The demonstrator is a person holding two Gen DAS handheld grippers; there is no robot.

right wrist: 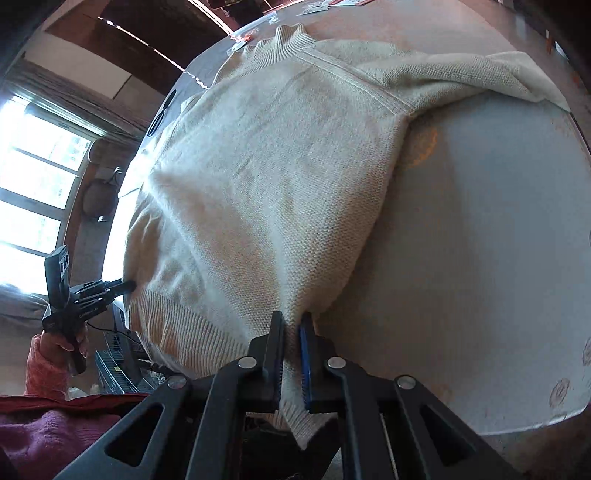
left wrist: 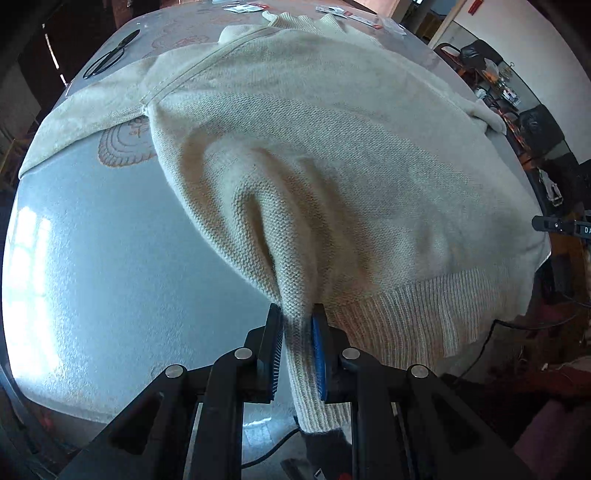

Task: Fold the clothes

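A cream knit sweater [left wrist: 332, 155] lies spread on the round table [left wrist: 92, 266], collar at the far side, ribbed hem near me. My left gripper [left wrist: 298, 314] is shut on the hem's left corner, and the fabric bunches into folds that rise to its pads. In the right wrist view the same sweater [right wrist: 266, 177] stretches away, and my right gripper [right wrist: 293, 319] is shut on the hem's right corner. The left gripper [right wrist: 127, 285] shows there too, held by a hand in a pink sleeve, pinching the hem's other end. One sleeve [right wrist: 517, 77] trails off toward the table's far right edge.
Black scissors [left wrist: 110, 55] lie at the far left of the table, beside the other sleeve [left wrist: 85, 114]. Papers and cards [left wrist: 343, 13] sit beyond the collar. Chairs and clutter [left wrist: 517, 110] stand past the right edge. A bright window [right wrist: 33, 177] is on the left.
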